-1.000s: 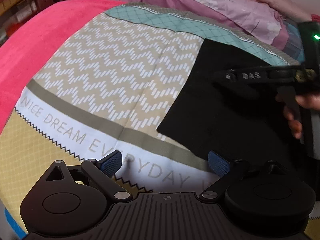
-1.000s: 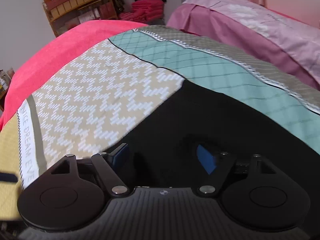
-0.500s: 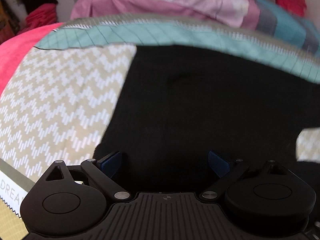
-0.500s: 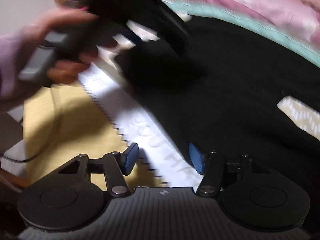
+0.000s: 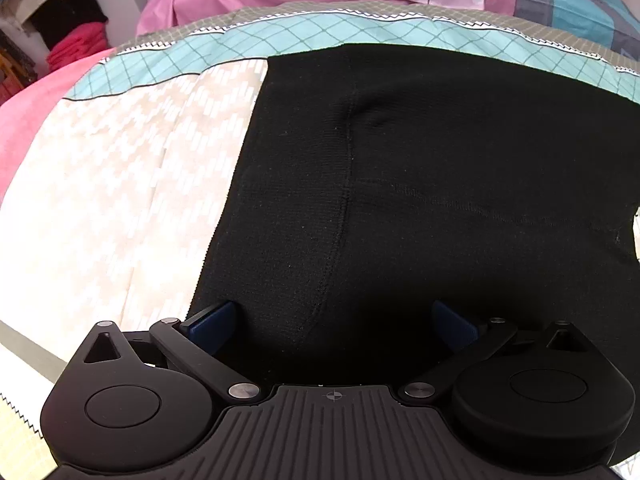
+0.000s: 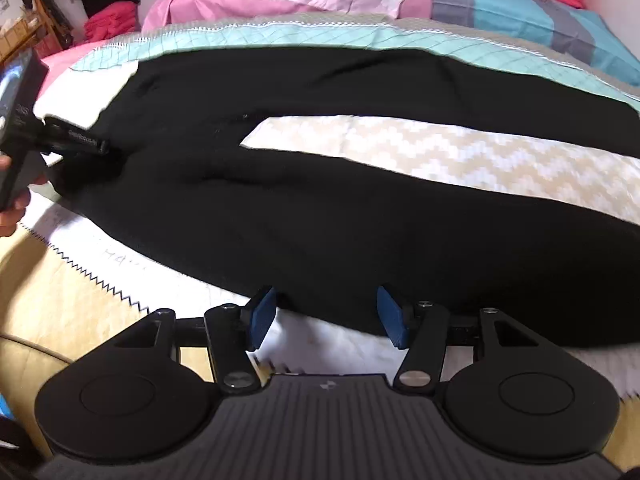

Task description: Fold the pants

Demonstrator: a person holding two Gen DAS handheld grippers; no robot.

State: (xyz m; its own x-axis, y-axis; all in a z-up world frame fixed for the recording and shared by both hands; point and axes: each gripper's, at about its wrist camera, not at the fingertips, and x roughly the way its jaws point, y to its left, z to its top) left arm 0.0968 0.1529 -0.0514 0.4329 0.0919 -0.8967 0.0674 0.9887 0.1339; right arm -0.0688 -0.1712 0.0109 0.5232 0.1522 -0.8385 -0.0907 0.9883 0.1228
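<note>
Lying spread flat on a patterned bedspread (image 6: 460, 156), the black pants (image 6: 320, 208) are occupying the middle of the right wrist view. Their waist end is sitting at centre left of that frame, and the two legs are running off toward the right edge, so the long axis is running left to right across the picture. A wedge of zigzag bedspread is showing between the legs, which are parted, not stacked.

In the left wrist view the pants (image 5: 420, 184) are filling the centre and right of the frame, with a stitched seam (image 5: 348, 184) running top to bottom through the middle.

The left tool (image 5: 334, 322) is standing wide apart over the near edge of the fabric, holding nothing. The right tool (image 6: 326, 318) is likewise standing apart, moderately wide, at the lower edge of the near leg, gripping nothing; whether its pads are touching the cloth cannot be told.

Judging by the knit texture and shallow creases, the garment is appearing soft, light and limp; it is likely to drape and sag rather than keep shape. Taking hold at an edge, the waistband corner on one side and the near leg's edge on the other, is looking the soundest choice. The fold is not yet begun.
</note>
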